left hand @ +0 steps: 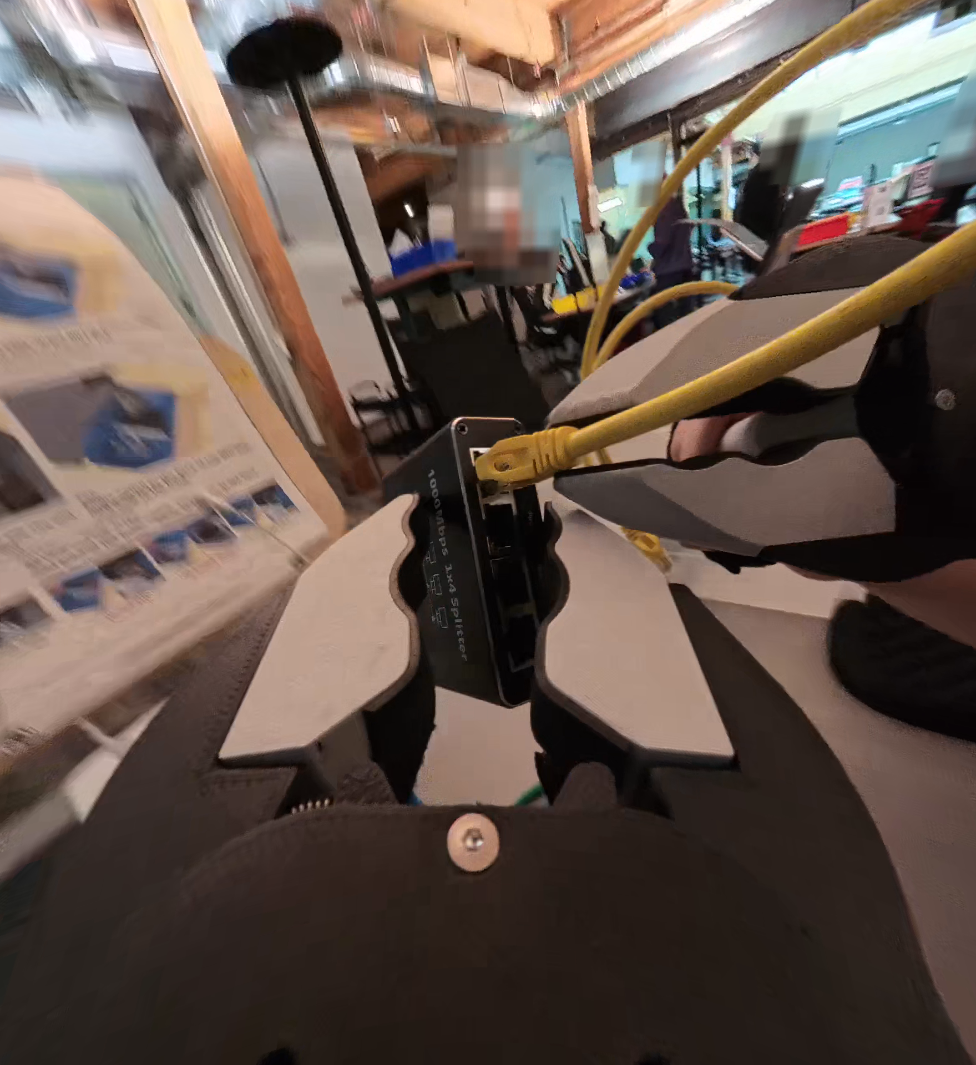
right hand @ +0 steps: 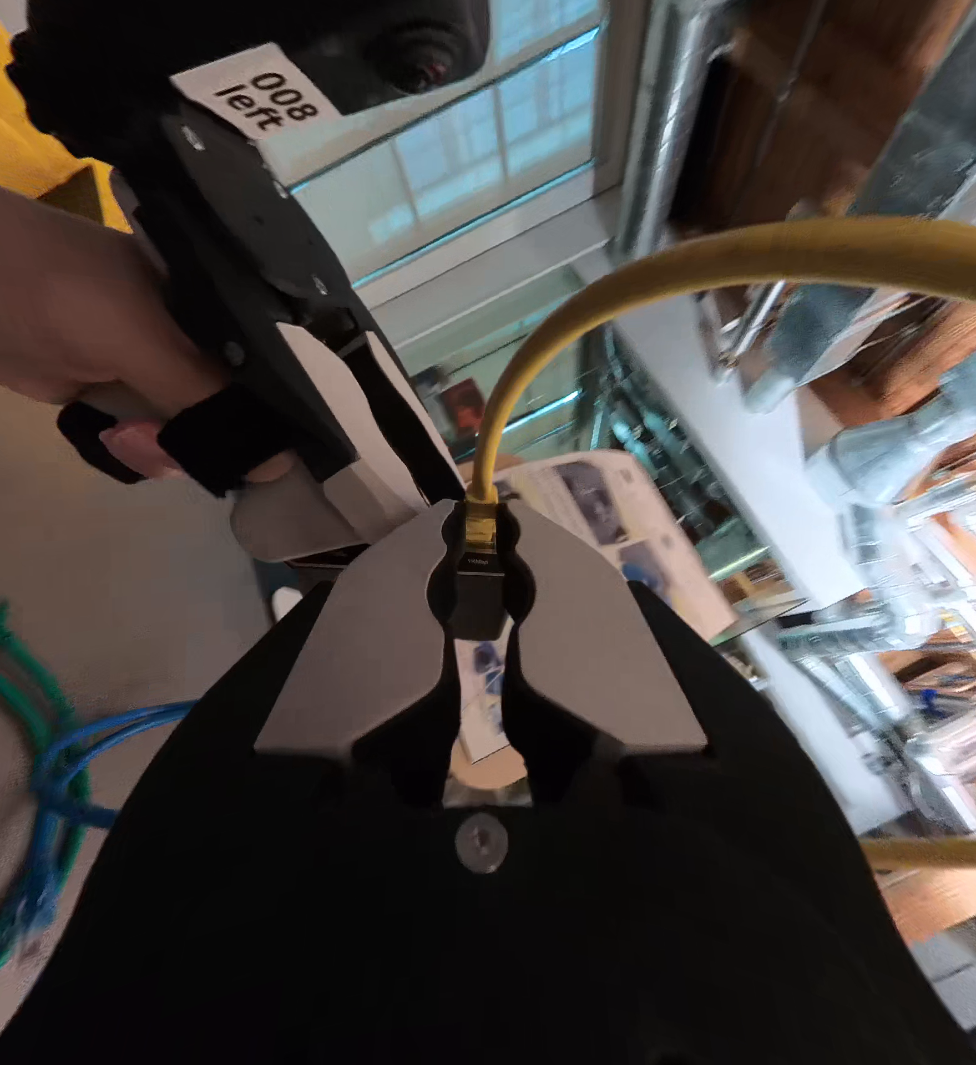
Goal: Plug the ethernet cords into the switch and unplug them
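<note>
The left gripper [left hand: 477, 553] is closed on the black switch [left hand: 462, 576], clamping its two broad faces and holding it off the desk [left hand: 820, 749] with the port row facing the right gripper [left hand: 554, 455]. In the left wrist view, the yellow ethernet cord [left hand: 704, 386] ends in a yellow plug [left hand: 511, 461] seated at the outermost port of the row; full insertion cannot be confirmed. The right gripper's fingers lie just above and below the cord behind the plug, narrowly parted; whether they clamp it cannot be told. In the right wrist view the plug [right hand: 481, 518] sits between the finger pads [right hand: 523, 553]. A green cord [right hand: 7, 691] and a blue cord [right hand: 70, 766] lie tangled on the desk near its left edge. A printed sheet [left hand: 99, 461] stands behind the switch.
</note>
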A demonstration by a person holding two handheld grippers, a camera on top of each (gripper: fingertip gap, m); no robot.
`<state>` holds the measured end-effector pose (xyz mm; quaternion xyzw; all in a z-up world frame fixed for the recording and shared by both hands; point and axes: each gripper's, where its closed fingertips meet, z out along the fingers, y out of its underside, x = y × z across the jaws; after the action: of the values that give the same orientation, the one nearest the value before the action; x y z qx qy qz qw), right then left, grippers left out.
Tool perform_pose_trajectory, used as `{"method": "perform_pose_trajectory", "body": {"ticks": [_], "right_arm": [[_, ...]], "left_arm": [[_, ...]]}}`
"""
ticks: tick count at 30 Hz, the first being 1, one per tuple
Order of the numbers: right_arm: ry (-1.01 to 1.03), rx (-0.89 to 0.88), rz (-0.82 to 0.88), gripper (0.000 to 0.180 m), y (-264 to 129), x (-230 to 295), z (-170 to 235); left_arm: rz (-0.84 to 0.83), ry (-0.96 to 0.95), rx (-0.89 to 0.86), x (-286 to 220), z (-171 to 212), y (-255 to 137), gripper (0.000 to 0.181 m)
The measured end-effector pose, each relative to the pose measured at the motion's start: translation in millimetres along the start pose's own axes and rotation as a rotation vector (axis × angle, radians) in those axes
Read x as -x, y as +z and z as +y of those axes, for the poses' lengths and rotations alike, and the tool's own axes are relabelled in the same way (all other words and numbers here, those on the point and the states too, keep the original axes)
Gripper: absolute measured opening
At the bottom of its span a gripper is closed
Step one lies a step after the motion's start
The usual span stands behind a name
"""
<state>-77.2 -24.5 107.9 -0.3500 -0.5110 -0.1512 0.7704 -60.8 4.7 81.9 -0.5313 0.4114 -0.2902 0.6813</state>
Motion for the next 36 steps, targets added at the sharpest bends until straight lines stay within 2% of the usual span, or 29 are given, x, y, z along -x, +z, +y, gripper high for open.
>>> {"method": "perform_pose_trajectory", "body": {"ticks": [2, 9, 16, 27, 32, 34, 36], "right_arm": [[0.057, 0.046, -0.061, 0.01, 4.1, 14.2, 17.7], [0.167, 0.192, -0.22, 0.011, 2.9, 49.4, 62.0], [0.238, 0.22, -0.247, 0.01, -4.5, 48.6, 70.3], [0.331, 0.234, -0.27, 0.011, -3.6, 59.2, 90.0], [0.301, 0.268, -0.264, 0.033, -5.9, 61.5, 108.5], [0.238, 0.262, -0.252, 0.046, -7.6, 60.9, 112.1], [0.132, 0.273, -0.241, 0.048, -10.2, 61.5, 115.6]], "left_arm": [[0.041, -0.088, 0.061, 2.3, 22.6, 5.8, 0.036], [0.021, -0.06, 0.185, 2.0, 76.2, 21.3, 0.034], [0.039, -0.111, 0.195, -4.2, 81.0, 23.4, 0.033], [-0.091, 0.072, 0.25, 6.3, 94.6, 24.1, 0.03], [-0.101, 0.154, 0.254, 4.3, 91.5, 23.3, 0.03], [-0.09, 0.204, 0.252, 1.1, 89.3, 23.0, 0.03], [-0.058, 0.241, 0.253, -5.9, 85.8, 23.3, 0.03]]}}
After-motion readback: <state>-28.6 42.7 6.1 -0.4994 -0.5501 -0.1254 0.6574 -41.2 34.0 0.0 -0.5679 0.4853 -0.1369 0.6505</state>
